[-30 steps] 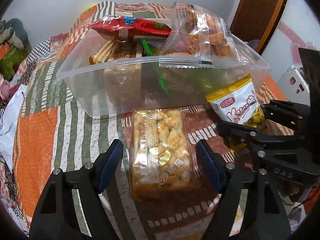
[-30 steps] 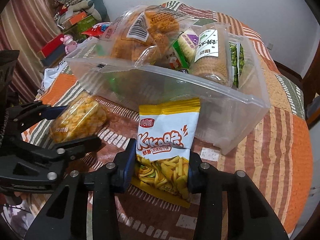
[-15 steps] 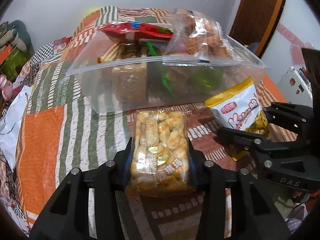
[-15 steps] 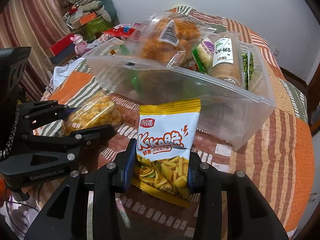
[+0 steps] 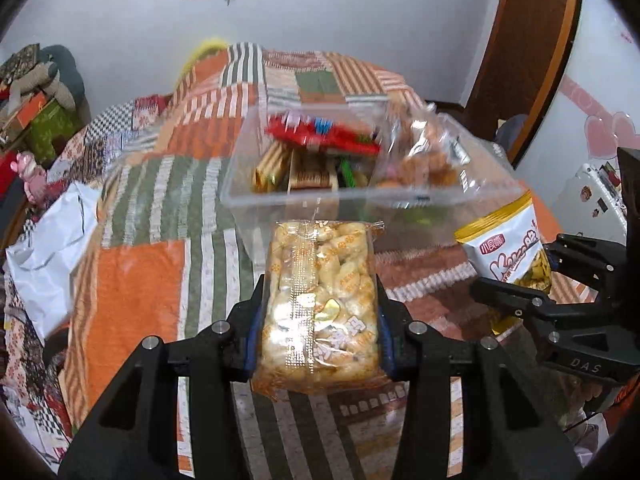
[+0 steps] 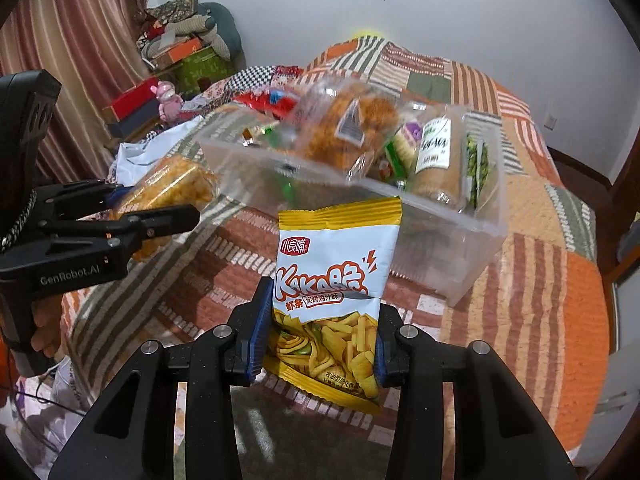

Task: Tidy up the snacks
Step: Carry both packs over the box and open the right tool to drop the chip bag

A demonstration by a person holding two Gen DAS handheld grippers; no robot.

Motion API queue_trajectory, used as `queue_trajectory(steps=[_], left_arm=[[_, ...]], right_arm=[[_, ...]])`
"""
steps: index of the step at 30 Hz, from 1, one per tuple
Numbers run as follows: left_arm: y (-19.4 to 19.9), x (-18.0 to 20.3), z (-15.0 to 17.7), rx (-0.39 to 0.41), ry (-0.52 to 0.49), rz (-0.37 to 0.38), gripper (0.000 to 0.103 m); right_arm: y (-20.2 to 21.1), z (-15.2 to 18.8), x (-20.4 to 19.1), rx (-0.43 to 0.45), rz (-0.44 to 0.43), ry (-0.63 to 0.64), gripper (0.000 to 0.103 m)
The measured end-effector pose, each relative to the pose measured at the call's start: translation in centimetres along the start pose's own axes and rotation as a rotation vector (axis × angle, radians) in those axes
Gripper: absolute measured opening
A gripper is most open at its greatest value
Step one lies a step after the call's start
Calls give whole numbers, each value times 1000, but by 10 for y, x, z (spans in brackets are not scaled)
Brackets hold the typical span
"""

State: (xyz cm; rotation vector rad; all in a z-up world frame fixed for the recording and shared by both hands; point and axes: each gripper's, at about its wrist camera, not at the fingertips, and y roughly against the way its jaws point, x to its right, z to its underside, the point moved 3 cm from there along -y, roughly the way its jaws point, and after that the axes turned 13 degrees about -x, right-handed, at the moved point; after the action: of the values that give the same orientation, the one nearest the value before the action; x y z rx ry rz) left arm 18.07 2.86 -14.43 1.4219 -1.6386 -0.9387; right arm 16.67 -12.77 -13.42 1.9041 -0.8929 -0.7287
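Left wrist view: left gripper (image 5: 319, 316) is clamping a clear packet of golden puffed snacks (image 5: 320, 300), right gripper (image 6: 318, 330) is gripping a white-and-yellow crisp bag (image 6: 334, 280), both pointing lengthwise toward the clear plastic storage box (image 5: 280, 200) lying just ahead on the bed.

i see a glossy clear film pack of puffs (image 5: 320, 300) and a shiny printed foil chip bag (image 6: 334, 280). the bin (image 6: 452, 240) looks like smooth transparent plastic. the bed's quilt (image 5: 132, 280) is matt woven cloth. each hand-held gripper (image 5: 318, 332) (image 6: 318, 332) is matt black plastic with bright metal screws.
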Motion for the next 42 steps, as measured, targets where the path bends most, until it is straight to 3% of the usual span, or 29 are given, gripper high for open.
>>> queue_trajectory(steps=[8, 20, 30, 42], left_arm=[[26, 11, -25, 78, -25, -4, 45], [19, 19, -73, 117, -30, -10, 45], [2, 11, -108, 109, 17, -7, 45], [-23, 12, -134, 73, 52, 25, 45]], right_arm=[[24, -12, 5, 84, 18, -9, 37], [22, -42, 28, 135, 61, -62, 37], [16, -58, 42, 150, 63, -107, 37], [2, -67, 54, 139, 8, -159, 37]])
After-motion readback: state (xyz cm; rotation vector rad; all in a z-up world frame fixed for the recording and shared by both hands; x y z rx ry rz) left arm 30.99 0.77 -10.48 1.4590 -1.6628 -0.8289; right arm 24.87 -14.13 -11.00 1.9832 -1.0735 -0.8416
